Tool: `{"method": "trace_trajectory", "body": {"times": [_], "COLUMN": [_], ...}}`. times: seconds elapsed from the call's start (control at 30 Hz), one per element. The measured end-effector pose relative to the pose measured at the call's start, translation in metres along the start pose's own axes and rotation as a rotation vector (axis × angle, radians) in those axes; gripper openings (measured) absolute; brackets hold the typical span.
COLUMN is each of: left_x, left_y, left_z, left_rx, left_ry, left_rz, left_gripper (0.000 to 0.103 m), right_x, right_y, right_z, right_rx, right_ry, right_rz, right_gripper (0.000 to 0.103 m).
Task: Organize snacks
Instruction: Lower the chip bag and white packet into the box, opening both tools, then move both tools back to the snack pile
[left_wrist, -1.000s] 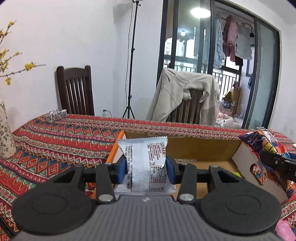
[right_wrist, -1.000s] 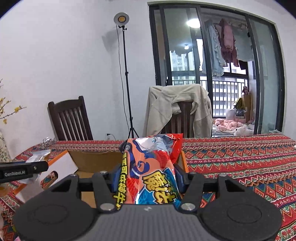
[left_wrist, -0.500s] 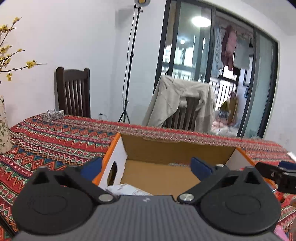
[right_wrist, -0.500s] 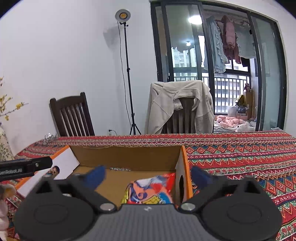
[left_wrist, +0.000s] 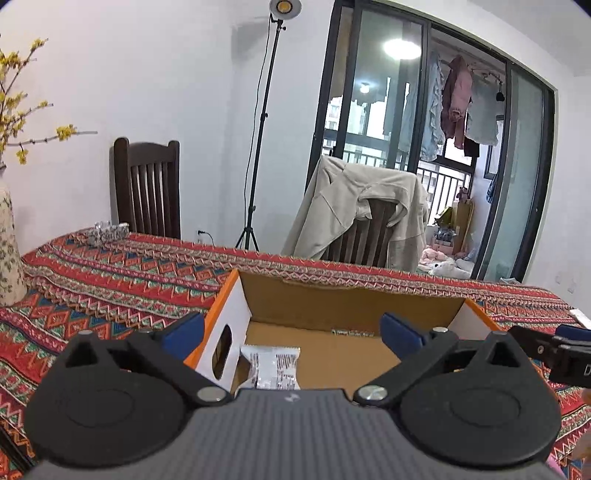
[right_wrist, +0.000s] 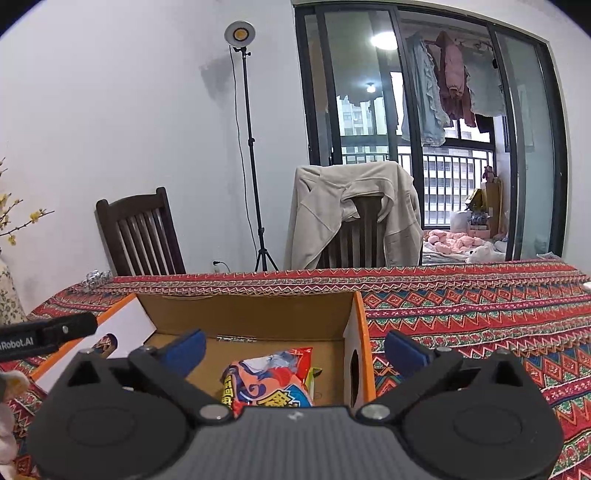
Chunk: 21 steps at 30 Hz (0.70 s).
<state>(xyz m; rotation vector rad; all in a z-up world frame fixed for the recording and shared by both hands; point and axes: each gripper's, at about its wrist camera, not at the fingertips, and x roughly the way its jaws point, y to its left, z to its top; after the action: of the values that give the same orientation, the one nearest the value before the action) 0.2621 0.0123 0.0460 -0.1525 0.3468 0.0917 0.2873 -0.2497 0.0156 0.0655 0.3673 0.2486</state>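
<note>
An open cardboard box (left_wrist: 354, 299) with orange-edged white flaps sits on the patterned tablecloth. Inside it, near the left wall, lies a silver snack packet (left_wrist: 273, 371). My left gripper (left_wrist: 291, 330) hangs above that packet, open, its blue pads wide apart with nothing between them. In the right wrist view the same box (right_wrist: 251, 314) holds an orange and blue snack bag (right_wrist: 271, 382) lying on its floor. Over this bag my right gripper (right_wrist: 293, 347) stands open and empty. Each gripper's tip shows at the edge of the other's view.
The red patterned tablecloth (right_wrist: 461, 310) covers the table around the box. A floral vase (left_wrist: 9, 247) stands at the far left and a small foil item (left_wrist: 109, 232) near the back edge. Two wooden chairs, one draped with a beige jacket (left_wrist: 354, 214), stand behind the table.
Both grippers went from shut on their snacks to wide open. The silver packet and the orange bag dropped out of the jaws and now lie inside the box.
</note>
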Motion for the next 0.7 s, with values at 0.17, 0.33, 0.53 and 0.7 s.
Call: {"method": "trace_trajectory", "body": {"times": [0.17,0.33,0.53,0.7], "left_x": [-0.011,-0.029,-0.05,-0.07], "left_y": [-0.001,0.004,0.016,0.026], "left_z": [0.009,0.013,0.012,0.002], "left_rx": [-0.001,0.006,0.004,0.021], "left_ry": [-0.012,-0.021,-0.019,-0.007], "left_rz": [0.0,0.001,0.015,0.03], "left_gripper": [0.103,0.103,0.103,0.103], "right_x": [-0.014,-0.028,-0.047,-0.061], "right_y": [0.004,0.007,0.012,0.016], "right_z": [0.008,0.015,0.015,0.003], "right_rx": [-0.012,-0.016,-0.034,-0.059], "right_ry": [-0.025,-0.036,-0.031,0.01], "right_rz": [0.0,-0.008,-0.003,-0.007], "right_gripper": [0.103,0.103,0.103,0.103]}}
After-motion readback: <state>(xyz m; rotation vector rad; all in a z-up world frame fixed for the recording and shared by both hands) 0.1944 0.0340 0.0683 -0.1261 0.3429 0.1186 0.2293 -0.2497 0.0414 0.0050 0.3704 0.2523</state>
